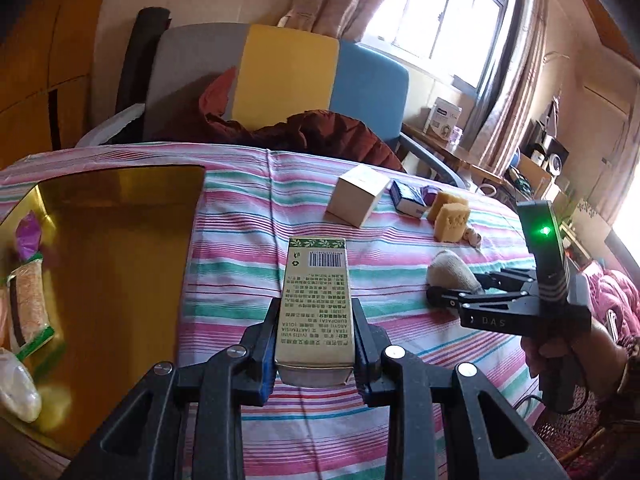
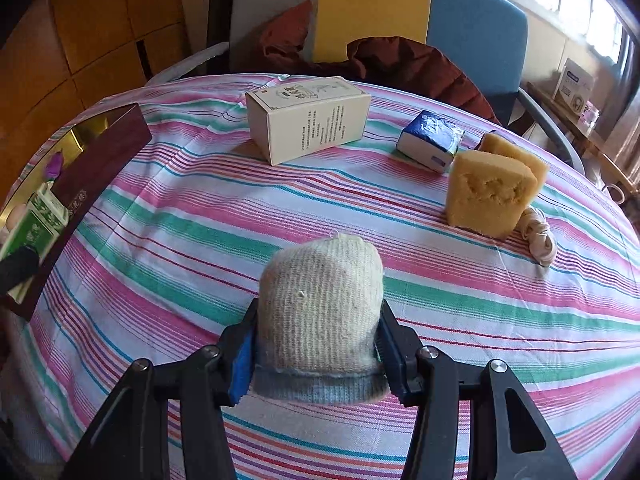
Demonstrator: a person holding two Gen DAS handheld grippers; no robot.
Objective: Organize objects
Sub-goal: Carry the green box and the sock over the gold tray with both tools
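Note:
My left gripper [image 1: 316, 344] is shut on a gold-green carton with a barcode [image 1: 316, 300], held above the striped tablecloth just right of the gold-lined box [image 1: 120, 240]. In the right wrist view the same carton [image 2: 36, 224] shows at the box's dark red wall [image 2: 100, 168]. My right gripper [image 2: 318, 344] is shut on a rolled beige sock [image 2: 320, 304] over the table; it also shows in the left wrist view [image 1: 440, 296] with the sock [image 1: 452, 272].
On the cloth lie a white carton [image 2: 308, 120], a blue tissue pack [image 2: 432, 140], two yellow sponges [image 2: 488, 192] and a knotted beige cloth [image 2: 538, 236]. The gold box holds packets [image 1: 28, 312]. A chair with a red jacket [image 2: 400, 64] stands behind the table.

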